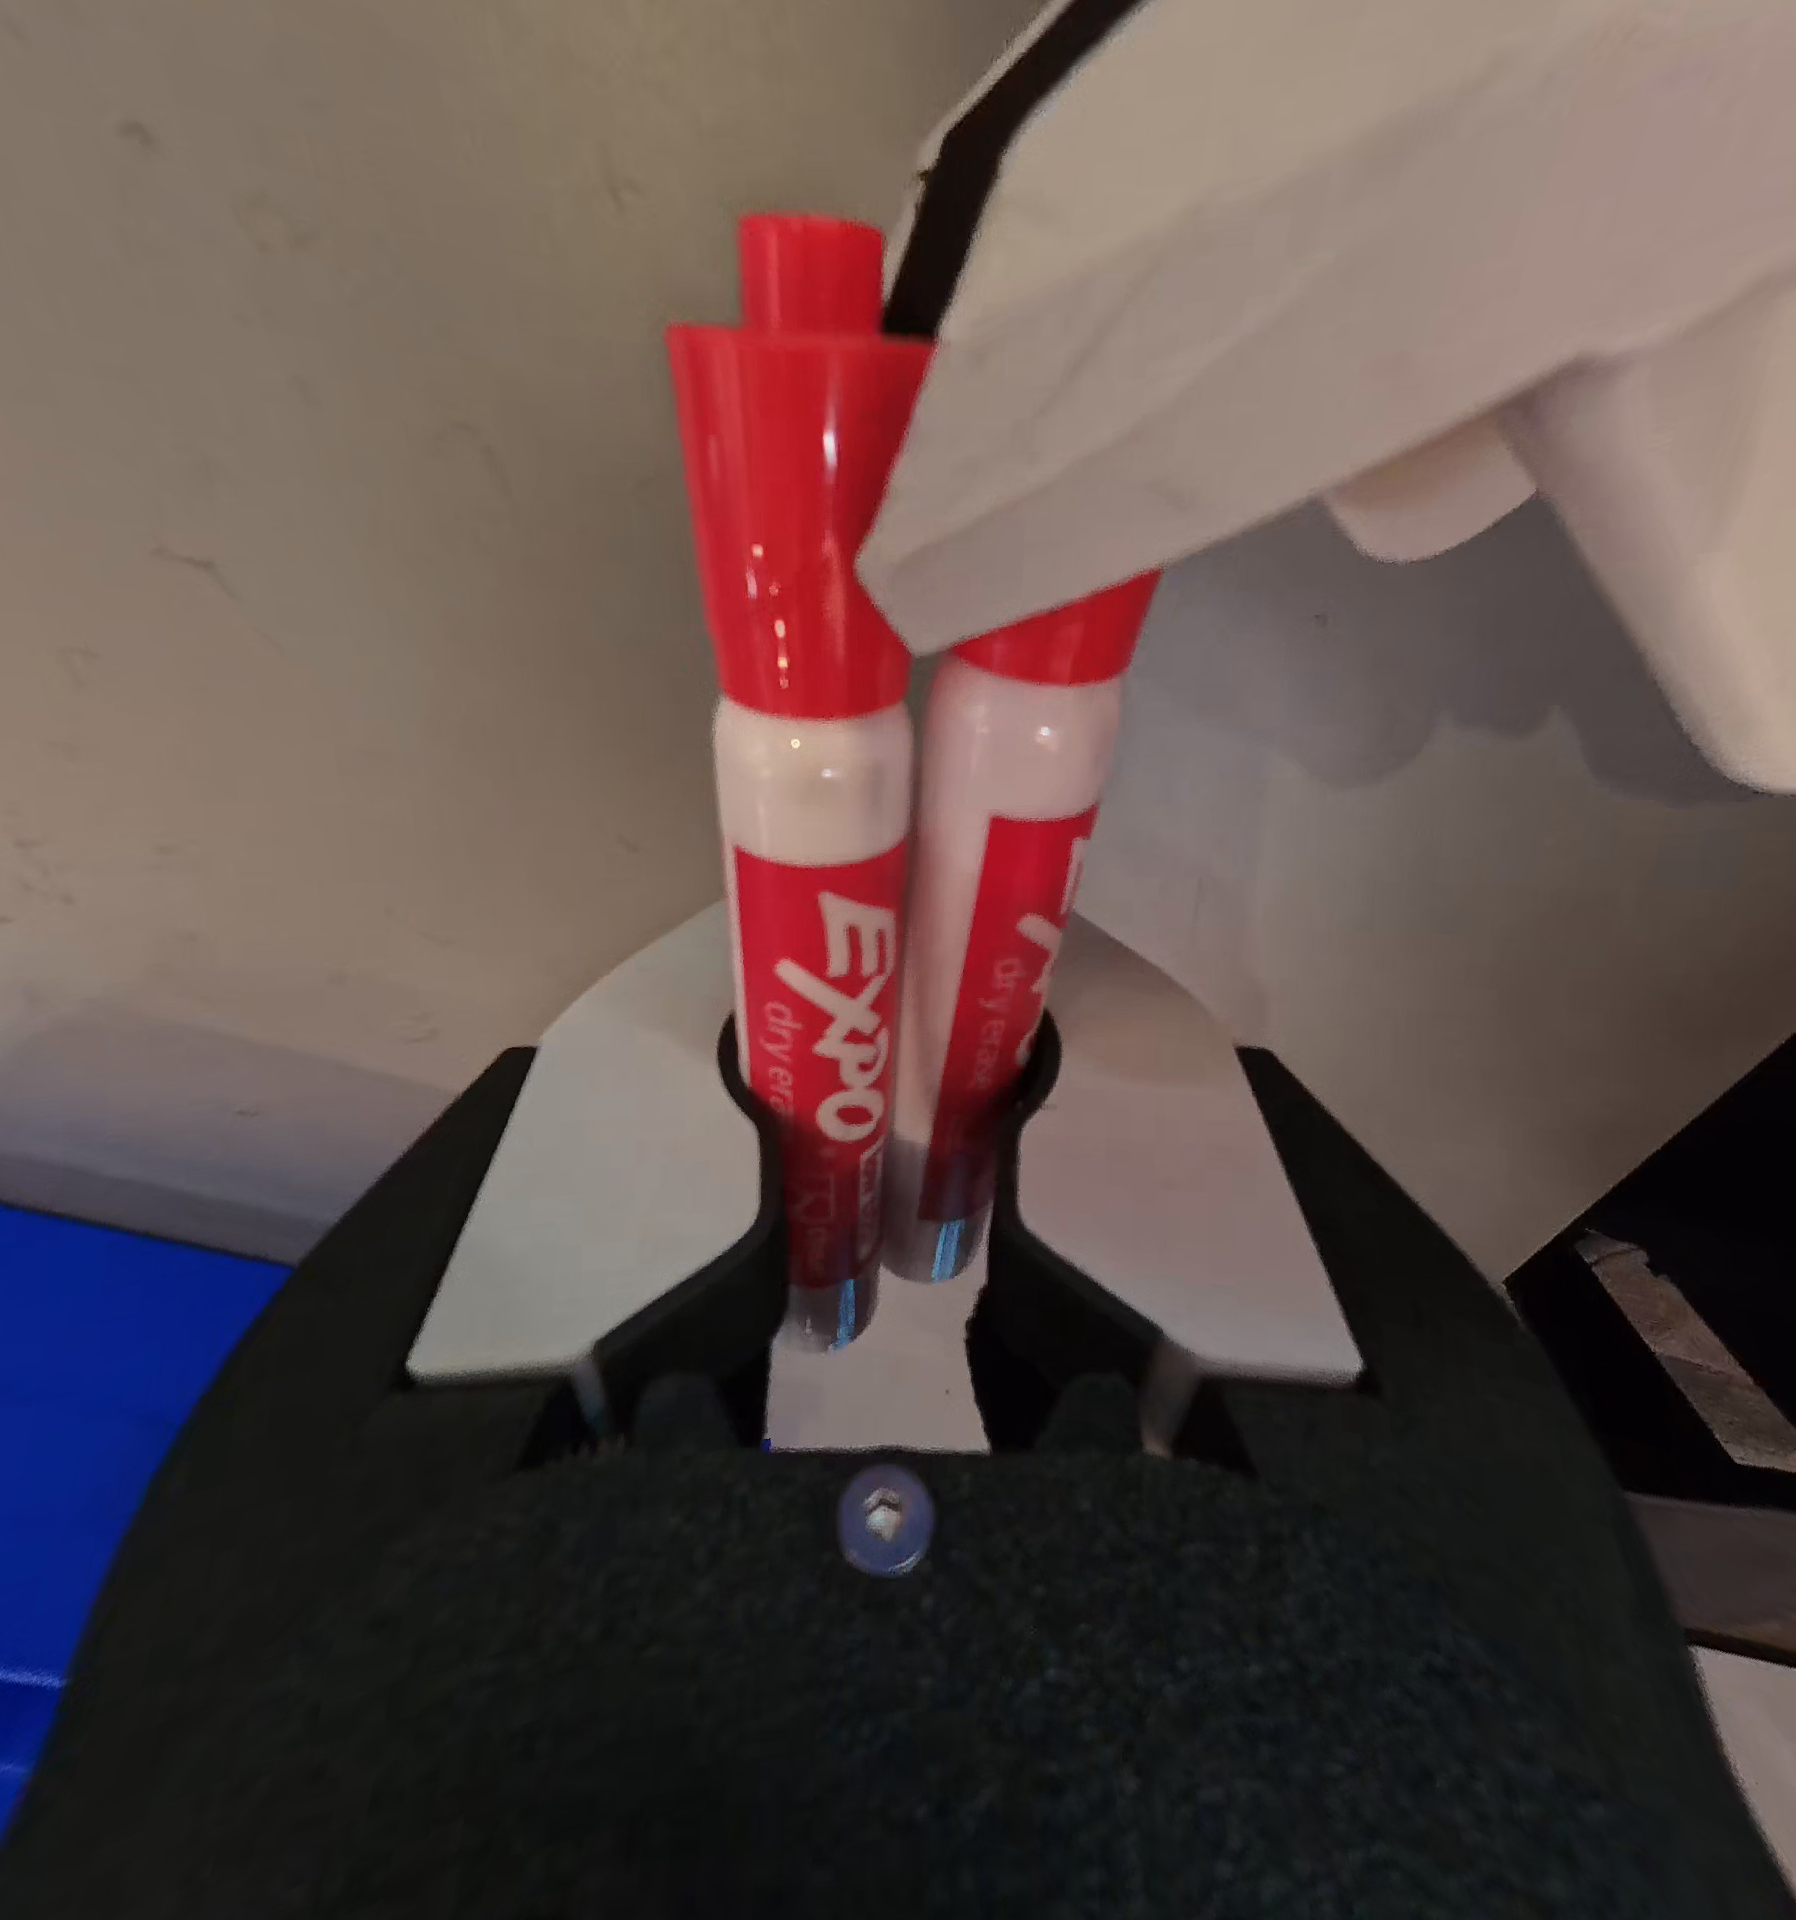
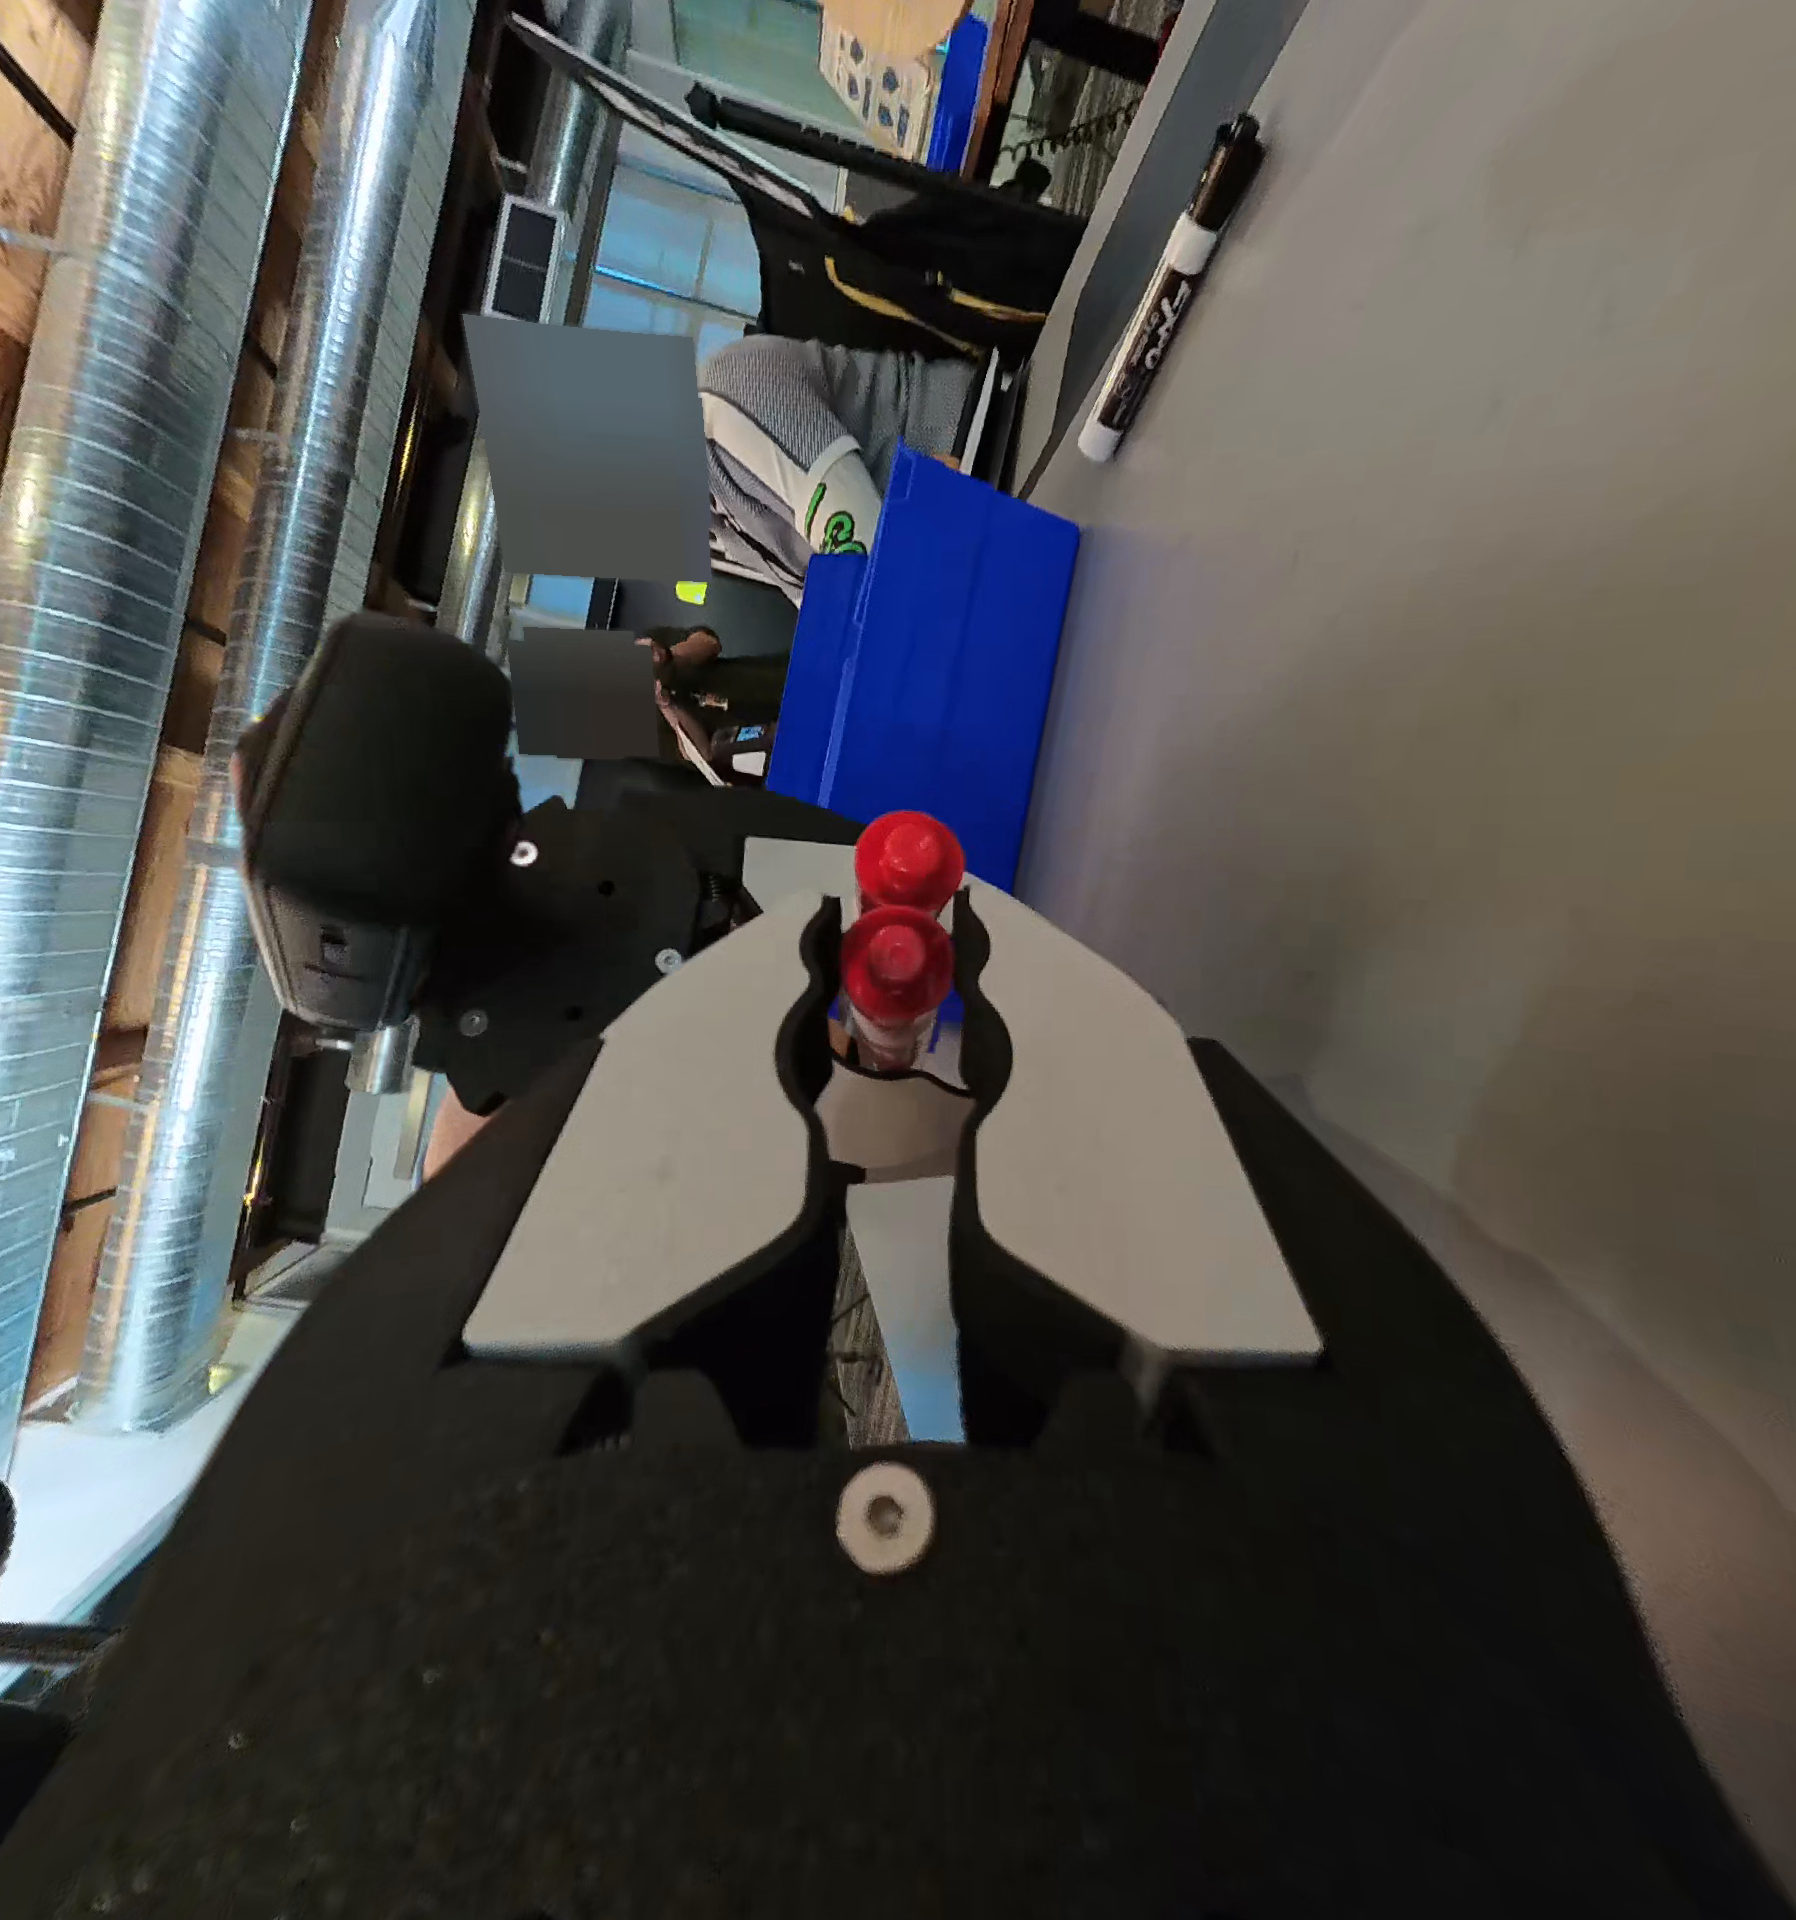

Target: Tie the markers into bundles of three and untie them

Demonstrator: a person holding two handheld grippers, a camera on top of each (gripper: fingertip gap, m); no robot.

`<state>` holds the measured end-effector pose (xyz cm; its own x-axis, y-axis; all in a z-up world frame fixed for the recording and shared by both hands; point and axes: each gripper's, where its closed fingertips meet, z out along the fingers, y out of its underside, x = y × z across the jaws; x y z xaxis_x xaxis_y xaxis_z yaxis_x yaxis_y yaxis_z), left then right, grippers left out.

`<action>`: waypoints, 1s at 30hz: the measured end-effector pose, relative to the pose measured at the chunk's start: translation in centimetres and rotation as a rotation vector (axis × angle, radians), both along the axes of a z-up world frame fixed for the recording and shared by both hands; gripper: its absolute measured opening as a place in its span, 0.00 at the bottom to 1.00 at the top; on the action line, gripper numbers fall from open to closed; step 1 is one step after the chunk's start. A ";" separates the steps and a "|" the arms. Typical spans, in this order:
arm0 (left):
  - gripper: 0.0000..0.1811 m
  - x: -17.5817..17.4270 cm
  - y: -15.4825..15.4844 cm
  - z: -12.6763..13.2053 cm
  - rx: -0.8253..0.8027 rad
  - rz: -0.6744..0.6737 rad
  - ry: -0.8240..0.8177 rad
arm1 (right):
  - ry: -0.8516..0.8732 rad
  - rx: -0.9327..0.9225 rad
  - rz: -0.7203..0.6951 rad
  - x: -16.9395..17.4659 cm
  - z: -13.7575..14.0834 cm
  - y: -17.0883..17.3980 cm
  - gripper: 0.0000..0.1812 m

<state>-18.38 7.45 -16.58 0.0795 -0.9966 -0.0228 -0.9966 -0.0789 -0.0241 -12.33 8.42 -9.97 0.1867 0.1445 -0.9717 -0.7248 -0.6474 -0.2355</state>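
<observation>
Red glossy markers [image 1: 816, 790] between left gripper [image 1: 889, 1049] fingers

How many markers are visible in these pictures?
3. Two red markers sit side by side in the left gripper; one black marker lies on the table. Others may be hidden.

Two markers [image 1: 816, 790] [image 1: 1019, 831] stand side by side, touching, between the fingers of the left gripper [image 1: 889, 1049], caps pointing away from it. The right gripper [image 1: 1341, 343] reaches in from the upper right, its fingers over the cap of the right-hand marker. In the right wrist view, a third marker [image 2: 1169, 291] lies on the table [image 2: 1496, 831], well apart. A bin [image 2: 925, 675] sits at the table's edge behind the held pair.
</observation>
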 end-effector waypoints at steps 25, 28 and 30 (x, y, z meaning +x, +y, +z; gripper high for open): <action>0.23 -0.1 -0.3 0.2 -0.020 -0.006 -0.052 | 0.233 -0.128 -0.053 -0.7 -1.3 0.5 0.18; 0.23 0.1 -0.8 0.3 -0.043 -0.011 -0.064 | 0.228 -0.127 -0.051 -1.0 -1.4 0.4 0.11; 0.23 0.1 -0.9 0.2 -0.040 -0.007 -0.066 | 0.190 -0.110 -0.076 -0.9 -1.1 0.4 0.11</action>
<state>-18.25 6.59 -16.34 0.0727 -0.9971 0.0222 -0.9935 -0.0743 -0.0864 -13.18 8.77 -11.09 0.0052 0.0286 -0.9996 -0.7972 -0.6034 -0.0214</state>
